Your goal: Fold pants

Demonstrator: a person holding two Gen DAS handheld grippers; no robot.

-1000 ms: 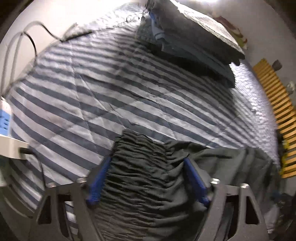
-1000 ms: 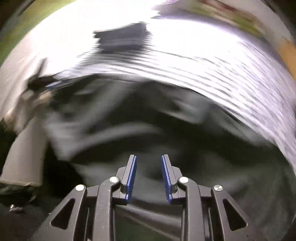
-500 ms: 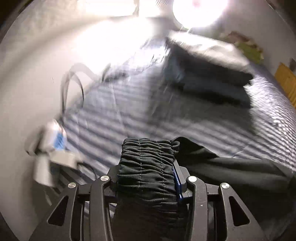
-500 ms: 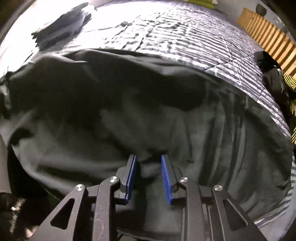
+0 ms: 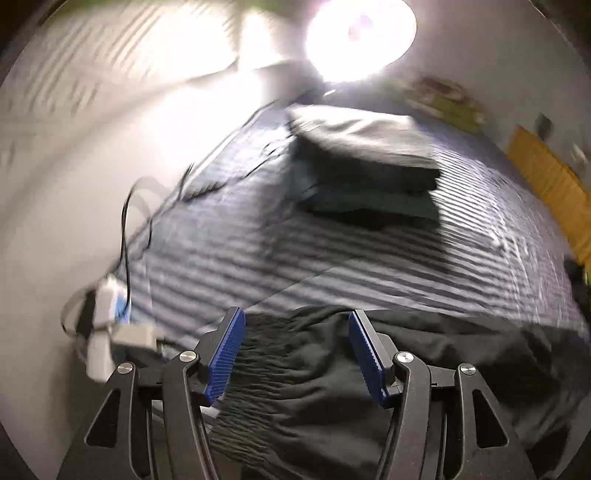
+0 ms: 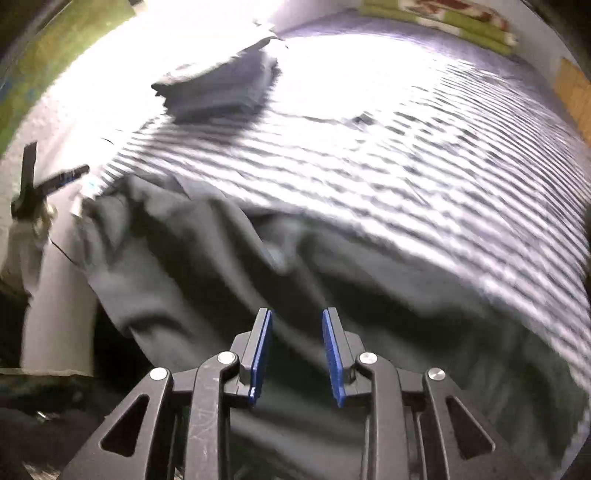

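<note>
Dark, soft pants (image 5: 332,376) with a gathered waistband lie rumpled on the striped quilted bed (image 5: 332,251). Left tongs (image 5: 293,354) and right tongs (image 6: 297,356), ribbed blue pads, are spread, empty. Blur hides any writing.

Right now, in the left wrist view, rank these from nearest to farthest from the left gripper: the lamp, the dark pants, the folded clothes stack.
1. Dark pants: right at the left gripper, gathered waistband lying between its open fingers.
2. Folded clothes stack: farther up the striped bedcover, right of centre.
3. Lamp: farthest, glaring beyond the stack at the top.
</note>
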